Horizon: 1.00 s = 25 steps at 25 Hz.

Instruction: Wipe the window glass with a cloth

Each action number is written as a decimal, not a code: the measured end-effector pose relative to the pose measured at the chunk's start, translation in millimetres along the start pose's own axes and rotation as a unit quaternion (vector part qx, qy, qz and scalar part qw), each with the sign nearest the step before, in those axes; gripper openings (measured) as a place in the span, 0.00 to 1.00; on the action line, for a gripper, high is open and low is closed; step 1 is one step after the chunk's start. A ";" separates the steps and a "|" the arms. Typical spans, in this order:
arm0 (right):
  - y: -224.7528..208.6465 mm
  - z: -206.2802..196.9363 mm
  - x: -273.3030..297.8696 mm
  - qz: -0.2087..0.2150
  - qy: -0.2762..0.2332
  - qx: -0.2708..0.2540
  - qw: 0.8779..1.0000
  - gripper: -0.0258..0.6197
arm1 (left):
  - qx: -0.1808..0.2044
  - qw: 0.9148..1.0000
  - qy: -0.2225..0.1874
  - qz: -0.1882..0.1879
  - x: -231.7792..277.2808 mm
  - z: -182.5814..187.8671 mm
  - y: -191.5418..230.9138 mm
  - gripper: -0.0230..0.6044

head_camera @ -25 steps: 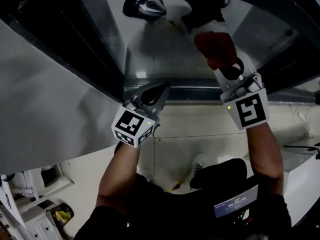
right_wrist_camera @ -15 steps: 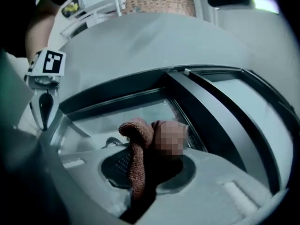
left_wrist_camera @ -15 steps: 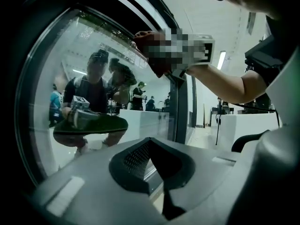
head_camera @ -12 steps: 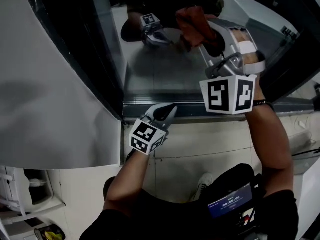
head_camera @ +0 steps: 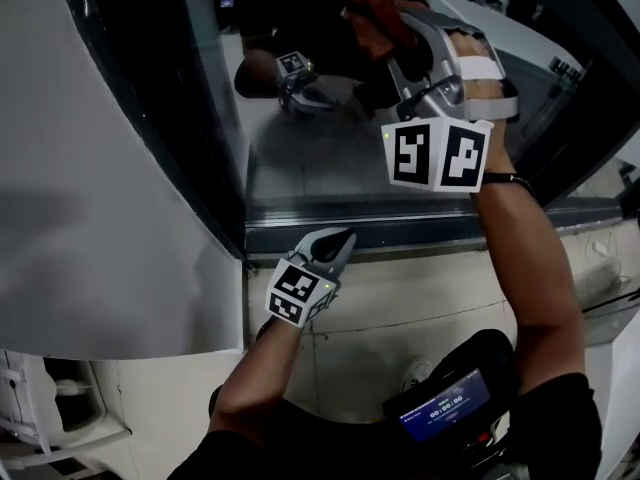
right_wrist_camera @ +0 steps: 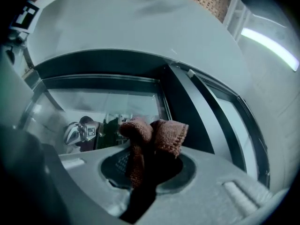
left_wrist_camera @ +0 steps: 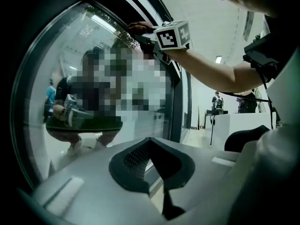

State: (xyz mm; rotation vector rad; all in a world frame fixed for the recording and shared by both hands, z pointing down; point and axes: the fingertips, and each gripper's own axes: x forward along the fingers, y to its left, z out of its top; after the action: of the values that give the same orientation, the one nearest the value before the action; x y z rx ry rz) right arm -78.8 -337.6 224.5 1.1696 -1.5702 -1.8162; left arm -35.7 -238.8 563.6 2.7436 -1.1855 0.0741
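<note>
The window glass point(head_camera: 320, 158) fills the upper middle of the head view, inside a dark frame. My right gripper point(head_camera: 392, 40) is raised high against the pane and is shut on a red-brown cloth point(head_camera: 368, 18) that bunches out past its tips. In the right gripper view the cloth point(right_wrist_camera: 157, 132) sticks up from the shut jaws of the right gripper point(right_wrist_camera: 150, 159), with the glass point(right_wrist_camera: 93, 104) just beyond. My left gripper point(head_camera: 343, 238) hangs low by the bottom frame, shut and holding nothing. The left gripper point(left_wrist_camera: 149, 142) faces the pane point(left_wrist_camera: 70, 78), and the cloth point(left_wrist_camera: 138, 28) shows up high.
A grey curved wall panel point(head_camera: 100, 218) runs down the left beside the dark window frame point(head_camera: 190, 118). The lower frame rail point(head_camera: 420, 228) sits above a pale tiled floor point(head_camera: 370, 298). A white counter point(left_wrist_camera: 234, 121) and distant people point(left_wrist_camera: 216, 102) stand further along the corridor.
My right gripper has carried the cloth up the glass and to the left. The left gripper has stayed shut near the lower frame rail.
</note>
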 end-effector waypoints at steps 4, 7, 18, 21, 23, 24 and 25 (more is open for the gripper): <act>0.6 -6.8 13.9 -0.013 0.024 0.010 1.000 0.12 | 0.026 0.999 0.019 0.014 -7.5 -10.1 7.3 0.06; 3.0 -9.0 17.6 -0.023 0.030 0.011 0.999 0.12 | -0.008 1.000 -0.003 -0.001 -9.9 0.8 6.2 0.06; 32.7 -9.4 17.1 -0.006 0.030 0.028 0.999 0.11 | -0.003 1.000 -0.018 -0.017 -8.1 7.4 1.3 0.06; 45.3 -8.3 12.3 0.009 0.029 0.035 0.999 0.11 | -0.004 1.000 -0.019 -0.014 -12.1 7.2 1.2 0.06; 53.9 -7.6 9.2 0.019 0.028 0.039 0.999 0.11 | -0.003 1.000 -0.020 -0.010 -15.2 7.6 2.4 0.06; 58.2 -7.5 7.8 0.023 0.027 0.039 0.999 0.11 | -0.001 1.000 -0.019 -0.008 -16.1 7.3 3.2 0.06; 62.7 -7.5 6.4 0.026 0.026 0.038 0.999 0.11 | 0.000 1.000 -0.018 -0.006 -16.6 6.8 4.3 0.06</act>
State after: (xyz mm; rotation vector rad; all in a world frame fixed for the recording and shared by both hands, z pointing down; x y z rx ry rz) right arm -87.2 -361.7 282.7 1.1888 -1.6387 -1.6922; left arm -50.4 -230.8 555.6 2.7631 -1.1785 0.0236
